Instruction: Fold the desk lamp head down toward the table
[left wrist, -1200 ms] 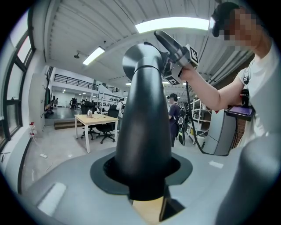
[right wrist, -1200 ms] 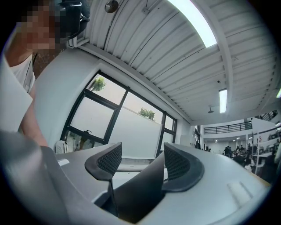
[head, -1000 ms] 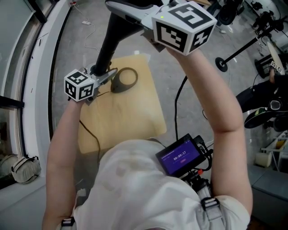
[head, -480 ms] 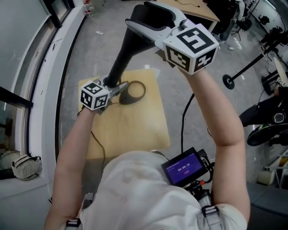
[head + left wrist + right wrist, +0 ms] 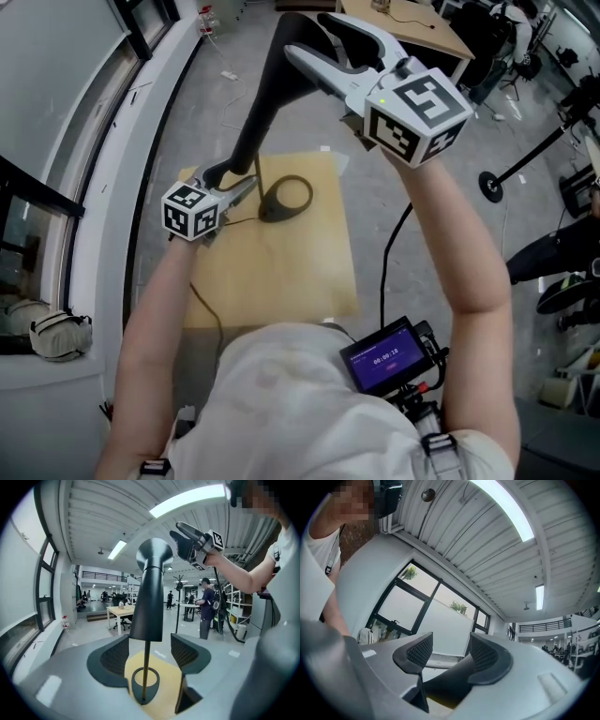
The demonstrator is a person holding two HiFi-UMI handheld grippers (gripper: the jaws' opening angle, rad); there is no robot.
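Note:
A black desk lamp stands on a small wooden table (image 5: 281, 272), its cone head (image 5: 272, 84) tall above a thin stem and a ring base (image 5: 286, 199). My left gripper (image 5: 246, 187) sits low at the stem; its jaws are opening. In the left gripper view the stem (image 5: 146, 667) runs between the pads of my left gripper (image 5: 149, 656) without touching either. My right gripper (image 5: 317, 39) is up at the top of the head, jaws closing. The head's dark body (image 5: 450, 681) lies low between the jaws of my right gripper (image 5: 451, 656), by the right pad and apart from the left one.
A black cable (image 5: 202, 295) trails off the table's near left corner. A small screen (image 5: 389, 354) hangs at the person's chest. A window wall and a bag (image 5: 58, 336) lie to the left. Stands (image 5: 525, 159) and a desk (image 5: 422, 28) are at the far right.
My left gripper's jaws have spread off the lamp's stem and drawn back a little. My right gripper has stayed at the top of the lamp head and shifted slightly with it.

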